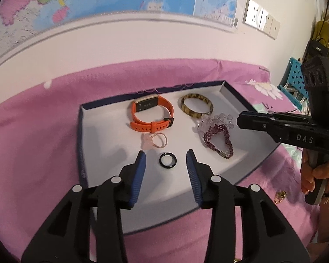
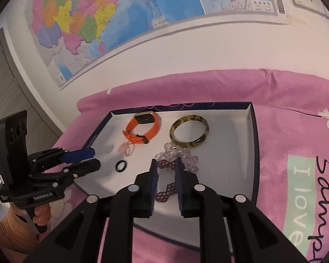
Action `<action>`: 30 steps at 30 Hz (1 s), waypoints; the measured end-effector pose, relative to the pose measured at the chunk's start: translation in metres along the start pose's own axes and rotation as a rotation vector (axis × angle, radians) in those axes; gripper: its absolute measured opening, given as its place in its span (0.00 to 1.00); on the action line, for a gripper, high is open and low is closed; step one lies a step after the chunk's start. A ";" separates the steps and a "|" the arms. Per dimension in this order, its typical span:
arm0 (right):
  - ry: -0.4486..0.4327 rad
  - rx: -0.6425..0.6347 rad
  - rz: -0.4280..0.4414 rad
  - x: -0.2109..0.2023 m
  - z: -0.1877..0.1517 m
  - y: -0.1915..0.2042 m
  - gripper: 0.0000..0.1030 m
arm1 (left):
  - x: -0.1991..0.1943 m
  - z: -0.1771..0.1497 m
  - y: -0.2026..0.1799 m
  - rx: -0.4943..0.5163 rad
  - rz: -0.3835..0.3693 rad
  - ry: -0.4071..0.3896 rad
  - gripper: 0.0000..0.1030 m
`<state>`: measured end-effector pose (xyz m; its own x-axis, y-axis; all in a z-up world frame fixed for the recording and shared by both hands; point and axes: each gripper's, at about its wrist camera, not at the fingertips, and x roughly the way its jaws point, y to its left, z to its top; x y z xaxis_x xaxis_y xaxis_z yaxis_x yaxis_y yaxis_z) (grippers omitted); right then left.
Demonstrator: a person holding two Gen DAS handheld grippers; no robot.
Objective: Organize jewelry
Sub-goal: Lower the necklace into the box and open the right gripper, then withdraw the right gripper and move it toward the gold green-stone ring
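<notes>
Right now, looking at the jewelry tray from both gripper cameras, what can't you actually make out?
- Purple beaded bracelet: right wrist view, its middle hidden behind the right gripper fingers; contact unclear.
- Small gold trinket on the pink cloth: left wrist view, too small and blurred to identify.
- Pale pink ring with charm: charm's shape too blurred in both views.
- White tray with navy rim: near edge hidden by the left gripper.
</notes>
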<state>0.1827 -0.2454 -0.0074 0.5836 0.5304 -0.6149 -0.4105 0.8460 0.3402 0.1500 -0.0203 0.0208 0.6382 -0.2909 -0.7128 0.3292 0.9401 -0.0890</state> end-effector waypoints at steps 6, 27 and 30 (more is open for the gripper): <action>-0.032 -0.050 0.040 -0.026 -0.009 0.015 0.29 | -0.041 -0.019 0.005 -0.003 -0.014 -0.059 0.39; 0.104 -0.174 0.137 -0.035 -0.093 0.066 0.41 | -0.073 -0.110 -0.011 0.021 -0.028 0.009 0.42; 0.119 -0.174 0.145 -0.032 -0.102 0.071 0.41 | -0.072 -0.116 -0.011 0.020 -0.019 0.022 0.42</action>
<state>0.0638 -0.2077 -0.0360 0.4273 0.6267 -0.6517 -0.6040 0.7342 0.3100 0.0193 0.0107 -0.0072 0.6164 -0.3050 -0.7260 0.3552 0.9305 -0.0892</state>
